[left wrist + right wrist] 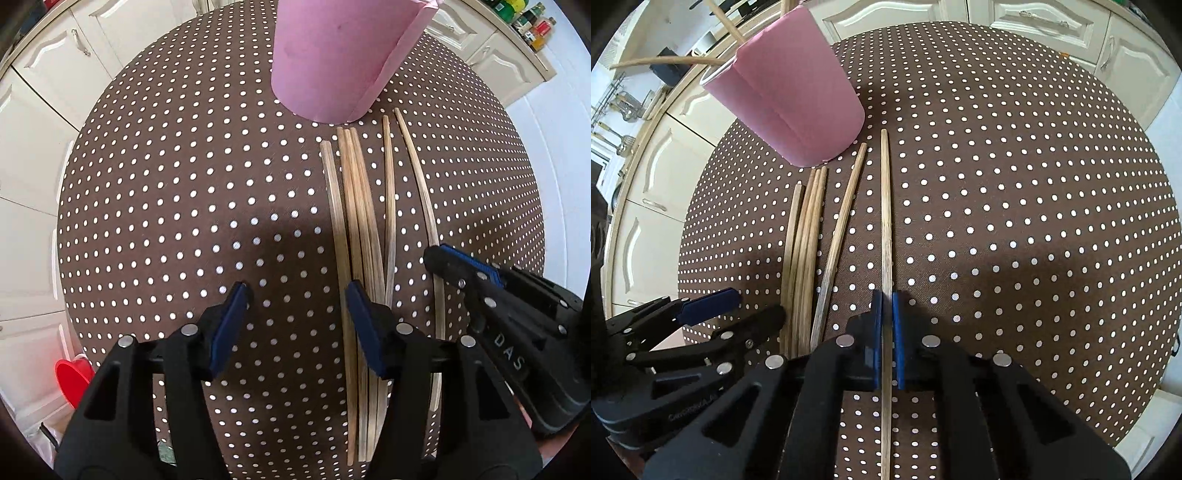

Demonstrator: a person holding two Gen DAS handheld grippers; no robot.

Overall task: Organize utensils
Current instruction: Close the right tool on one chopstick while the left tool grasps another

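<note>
- Altogether six chopsticks lie on the counter (1015, 155), which wears a brown cloth with white dots: one single stick (793, 229) at far left, a tight bundle of three (809, 236) beside it, a slanted stick (842, 229) next, and a lone stick (885, 206) at right.
- One pink cup (790, 99) stands at the far end, just beyond the stick tips; in the right wrist view at least two more sticks (665, 61) poke out of its rim.
- One red bowl-like thing (74, 380) shows low at left, off the counter edge, in the left wrist view.
- White cabinet doors (1027, 18) ring the scene, and bottles (532, 26) stand on a shelf at far right.
- Right hand-held gripper (886, 332): low over the counter, pointing along the sticks, its blue pads (898, 332) closed nearly together on the lone right stick, which runs between them and on under the gripper body.
- Left hand-held gripper (297, 317): jaws spread wide and holding nothing, hovering left of its partner; its right pad (364, 325) sits over the near part of the bundle, its left pad over bare cloth.
- Both grippers sit side by side at the near end, close together.
</note>
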